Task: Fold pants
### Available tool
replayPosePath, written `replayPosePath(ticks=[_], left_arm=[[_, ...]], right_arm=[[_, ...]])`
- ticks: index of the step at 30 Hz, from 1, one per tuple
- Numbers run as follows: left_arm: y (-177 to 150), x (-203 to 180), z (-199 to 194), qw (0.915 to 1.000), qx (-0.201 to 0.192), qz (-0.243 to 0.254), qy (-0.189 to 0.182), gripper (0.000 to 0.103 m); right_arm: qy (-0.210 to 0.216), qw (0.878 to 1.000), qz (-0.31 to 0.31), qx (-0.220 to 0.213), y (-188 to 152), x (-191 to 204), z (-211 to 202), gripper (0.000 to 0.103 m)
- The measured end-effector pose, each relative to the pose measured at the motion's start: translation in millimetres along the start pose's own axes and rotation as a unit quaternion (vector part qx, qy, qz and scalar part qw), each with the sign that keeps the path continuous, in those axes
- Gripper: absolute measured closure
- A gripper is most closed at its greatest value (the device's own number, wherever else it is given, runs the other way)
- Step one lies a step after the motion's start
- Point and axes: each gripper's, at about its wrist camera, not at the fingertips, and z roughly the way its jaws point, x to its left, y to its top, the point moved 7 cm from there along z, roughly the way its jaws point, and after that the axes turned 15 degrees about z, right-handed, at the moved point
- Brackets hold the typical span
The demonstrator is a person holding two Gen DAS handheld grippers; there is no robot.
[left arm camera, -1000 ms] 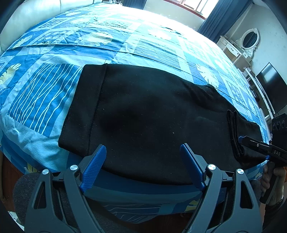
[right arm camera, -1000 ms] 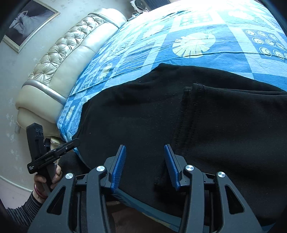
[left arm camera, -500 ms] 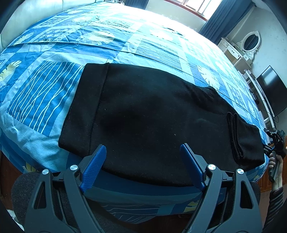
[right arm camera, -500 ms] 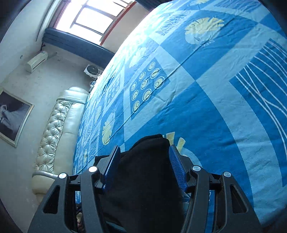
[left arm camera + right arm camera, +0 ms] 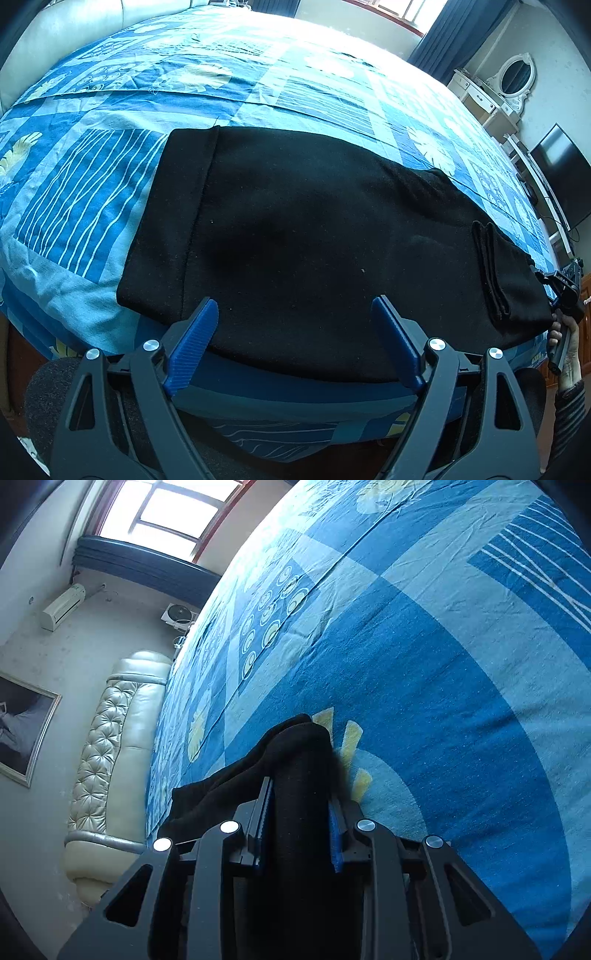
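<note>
Both blue pads of the right gripper (image 5: 300, 808) have just closed on the black pants (image 5: 314, 236), hiding the fabric's edge; the left gripper (image 5: 295, 317) is wide open, empty.

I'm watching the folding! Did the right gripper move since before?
Yes. The right gripper went from mid-pants to the end of the black pants, beside the bedspread, its jaws just closing on fabric.

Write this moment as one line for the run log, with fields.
pants: flat on bed | left gripper: open, empty | right gripper: jaws just closing, shut on pants' end
</note>
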Motion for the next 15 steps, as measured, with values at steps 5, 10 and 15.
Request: replayPosePath(ticks=[5,10,15], left_arm=[[1,8,-4,0.9998,-0.008,-0.017,-0.009,0.018],[1,11,-2,0.9994,-0.009,-0.029,-0.017,0.018],[0,8,0,0.9998,-0.007,-0.017,-0.009,0.018]], right_arm=[[0.035,0.999,0.022,0.029,-14,-12,-22,0.063],[0.043,0.997,0.027,0.055,-35,-27,-41,0.056],[-0.009,0.998,-0.021,0.053,-51,-39,-36,0.074]])
